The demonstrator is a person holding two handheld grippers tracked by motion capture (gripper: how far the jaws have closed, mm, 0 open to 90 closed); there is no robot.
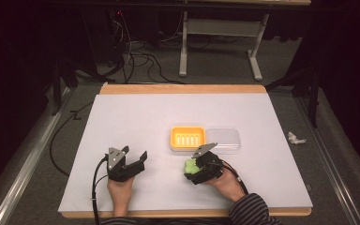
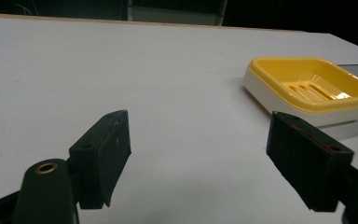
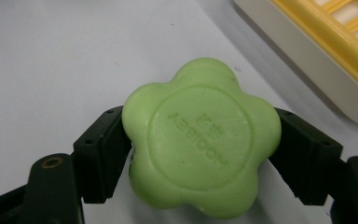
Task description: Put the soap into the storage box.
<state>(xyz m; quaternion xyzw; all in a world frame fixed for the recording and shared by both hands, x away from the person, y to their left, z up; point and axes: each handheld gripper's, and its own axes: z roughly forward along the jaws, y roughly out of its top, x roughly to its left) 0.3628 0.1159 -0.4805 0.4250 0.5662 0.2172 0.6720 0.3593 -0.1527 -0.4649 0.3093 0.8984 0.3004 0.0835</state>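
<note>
A green flower-shaped soap (image 3: 200, 137) sits between the jaws of my right gripper (image 3: 200, 154), which is shut on it just above the white table. In the high view the soap (image 1: 190, 165) shows at the front of the right gripper (image 1: 193, 169), just in front of the yellow soap dish (image 1: 187, 138). The dish has a slotted yellow tray on a white base (image 2: 303, 88) and holds nothing. My left gripper (image 1: 133, 164) rests at the front left, open, with only bare table between its jaws (image 2: 198, 163).
A clear plastic lid (image 1: 222, 140) lies right beside the dish. The white table top (image 1: 136, 117) has wide free room at the left and back. A crumpled white scrap (image 1: 296, 138) lies on the floor to the right.
</note>
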